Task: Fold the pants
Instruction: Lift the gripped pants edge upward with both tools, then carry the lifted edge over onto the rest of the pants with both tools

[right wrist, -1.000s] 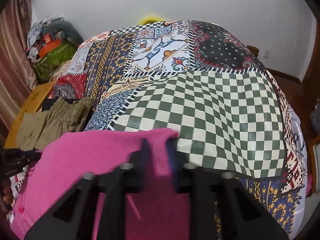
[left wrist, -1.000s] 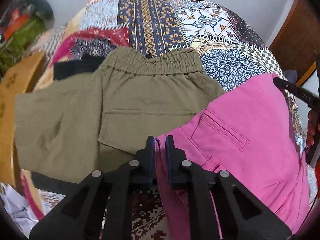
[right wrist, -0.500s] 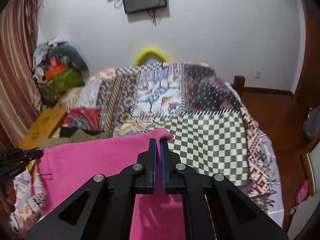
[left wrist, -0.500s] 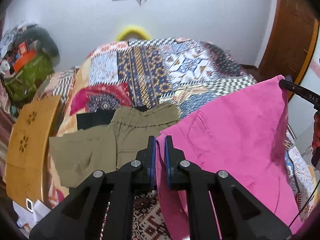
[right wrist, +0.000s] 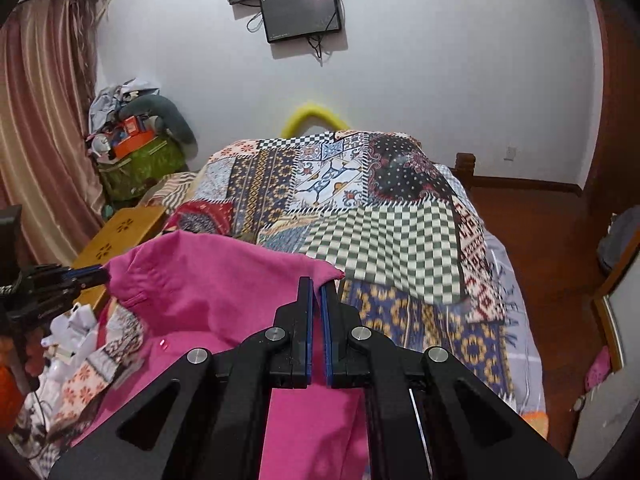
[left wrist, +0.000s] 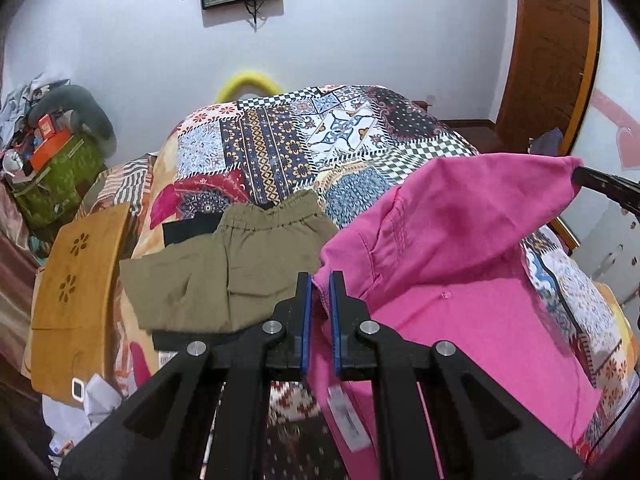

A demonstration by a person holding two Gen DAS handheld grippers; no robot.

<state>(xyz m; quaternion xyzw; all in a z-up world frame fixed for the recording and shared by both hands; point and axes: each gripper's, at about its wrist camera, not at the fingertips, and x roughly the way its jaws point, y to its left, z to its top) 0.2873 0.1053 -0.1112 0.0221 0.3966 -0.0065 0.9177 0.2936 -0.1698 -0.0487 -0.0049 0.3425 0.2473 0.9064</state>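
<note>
Pink pants [left wrist: 460,248] hang in the air above the bed, held at two corners of the waist. My left gripper [left wrist: 319,284] is shut on the left corner. My right gripper [right wrist: 317,286] is shut on the other corner of the pink pants [right wrist: 224,280]. The cloth sags between the two grippers and the rest hangs down toward me. The right gripper's tip [left wrist: 600,184] shows at the right edge of the left wrist view. The left gripper [right wrist: 86,276] shows at the left edge of the right wrist view.
Folded olive pants [left wrist: 236,264] lie on a black garment [left wrist: 188,228] on the patchwork bedspread [left wrist: 304,140]. A wooden board [left wrist: 76,292] lies at the bed's left. A cluttered green bag [right wrist: 136,164] stands by the curtain. Screens [right wrist: 300,12] hang on the wall.
Both grippers have risen with the pink pants, lifting them off the bed. The bed and olive pants now look smaller and farther below, and the wall screens have come into view.
</note>
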